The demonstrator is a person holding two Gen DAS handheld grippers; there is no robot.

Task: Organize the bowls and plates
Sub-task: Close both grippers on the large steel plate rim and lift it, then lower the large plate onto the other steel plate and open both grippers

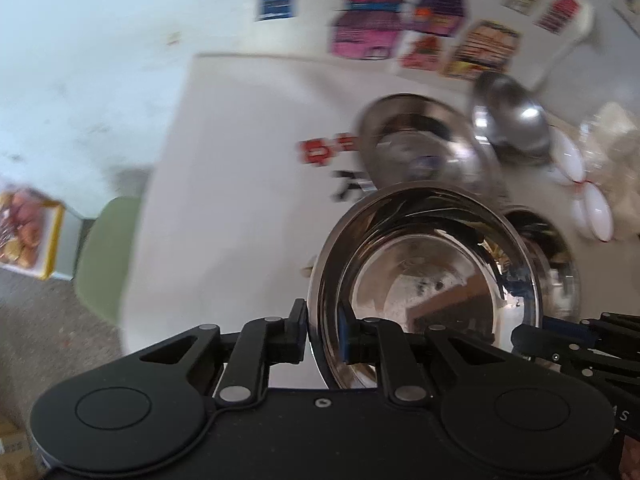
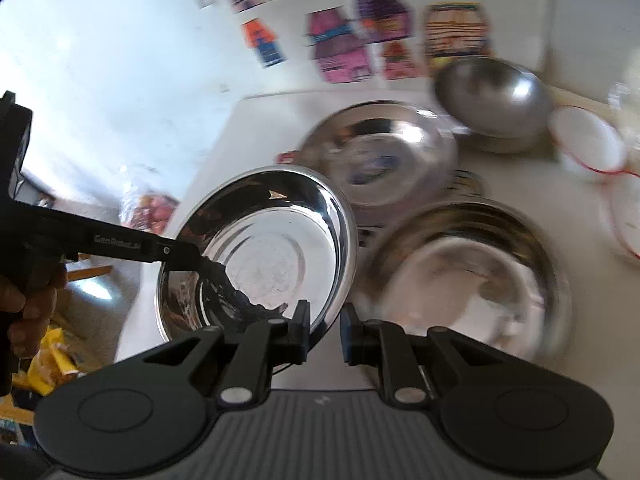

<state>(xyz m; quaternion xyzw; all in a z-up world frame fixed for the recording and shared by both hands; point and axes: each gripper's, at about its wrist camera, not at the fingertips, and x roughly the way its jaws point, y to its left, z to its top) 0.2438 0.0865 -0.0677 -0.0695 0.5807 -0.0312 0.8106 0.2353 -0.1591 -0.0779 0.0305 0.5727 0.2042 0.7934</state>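
My left gripper is shut on the rim of a shiny steel plate and holds it tilted above the white table. The same plate shows in the right wrist view, with the left gripper clamping its left rim. My right gripper is slightly open and empty, just off that plate's near right edge. Another steel plate lies behind, a wider steel plate lies to the right, and a deep steel bowl stands at the back right.
White plates with red rims lie at the table's right side. Coloured stickers cover the wall behind. A green chair stands left of the table. The table's left edge drops to a speckled floor.
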